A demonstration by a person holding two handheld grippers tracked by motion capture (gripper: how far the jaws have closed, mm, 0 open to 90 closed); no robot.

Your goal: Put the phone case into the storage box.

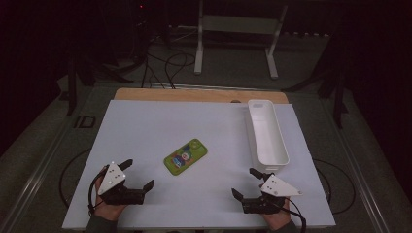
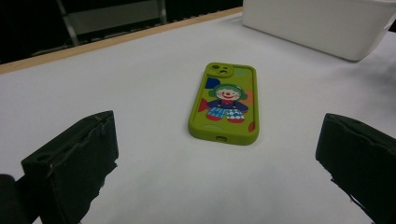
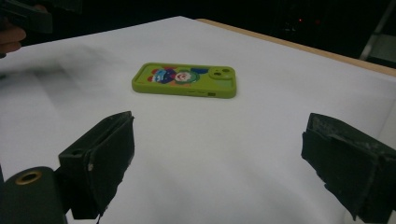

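A green phone case (image 1: 185, 156) with a clown picture lies flat, picture side up, in the middle of the white table top (image 1: 160, 121). My left gripper (image 1: 138, 174) rests near the front left edge, open, with nothing between its jaws. In the left gripper view the phone case (image 2: 226, 102) lies ahead of the wide-apart jaws. My right gripper (image 1: 246, 183) sits near the front right edge, open and empty. The right gripper view has the phone case (image 3: 185, 80) ahead and slightly left, lying sideways.
A long white bin (image 1: 266, 134) stands along the right side of the table, close to my right gripper; its wall (image 2: 322, 25) is at the top right of the left gripper view. A wooden strip (image 1: 194, 94) runs along the far edge. A metal frame (image 1: 236, 34) stands beyond.
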